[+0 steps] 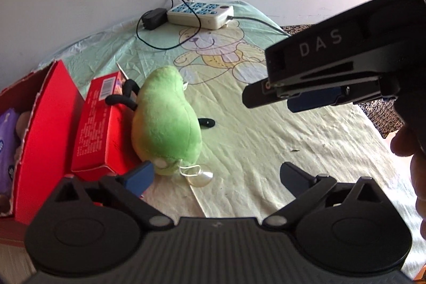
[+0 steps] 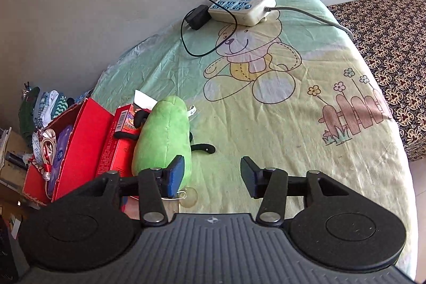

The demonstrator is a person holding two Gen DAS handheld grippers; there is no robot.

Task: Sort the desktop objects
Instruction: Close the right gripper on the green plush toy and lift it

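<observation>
The left gripper hangs over the bear-print cloth with its jaws spread wide and nothing between them. Just ahead of its left finger the green plush toy lies on the cloth, leaning against a red carton, and left of that stands an open red box holding a purple pack. The toy's clear suction cup lies just inside the left fingertip. The right gripper has its jaws apart and empty; the plush toy sits just beyond its left finger. Well ahead of both, a white power strip and a black adapter rest by the wall
</observation>
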